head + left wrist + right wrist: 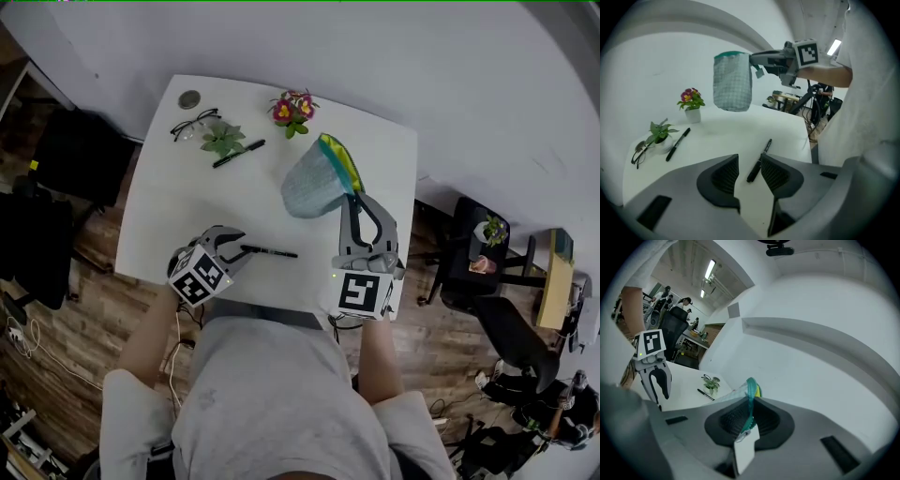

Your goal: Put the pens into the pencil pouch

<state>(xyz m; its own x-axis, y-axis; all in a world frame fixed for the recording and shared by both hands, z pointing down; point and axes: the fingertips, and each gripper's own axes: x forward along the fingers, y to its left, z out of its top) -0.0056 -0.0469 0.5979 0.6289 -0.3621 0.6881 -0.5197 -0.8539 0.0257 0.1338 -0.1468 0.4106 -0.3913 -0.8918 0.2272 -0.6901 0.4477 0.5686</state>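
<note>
The left gripper [234,246] is low over the front edge of the white table [169,206], toward its left corner, with its jaws spread apart. A black pen [759,160] lies flat on the table along that front edge. Its near end is in the gap between the 2 jaws, close beside the one at that view's right, and the jaws are not squeezing it.

The right gripper [749,416] is clamped shut on the pouch [309,183]. Its jaws pinch the teal zip edge, and a white tag [744,451] hangs from that edge just below the jaws. The pouch is pale grey-green with a yellow lining showing at its mouth. It hangs in the air above the right half of the table, clear of the surface, as the left gripper view shows.

A second pen [238,154] lies toward the far left corner, just beside a small leafy plant [223,140] in a white pot. A pair of glasses [194,124] sits near that plant, and a small round grey disc [189,99] lies at the far left corner. A pot of pink flowers [293,109] stands at the far edge, near its middle.
</note>
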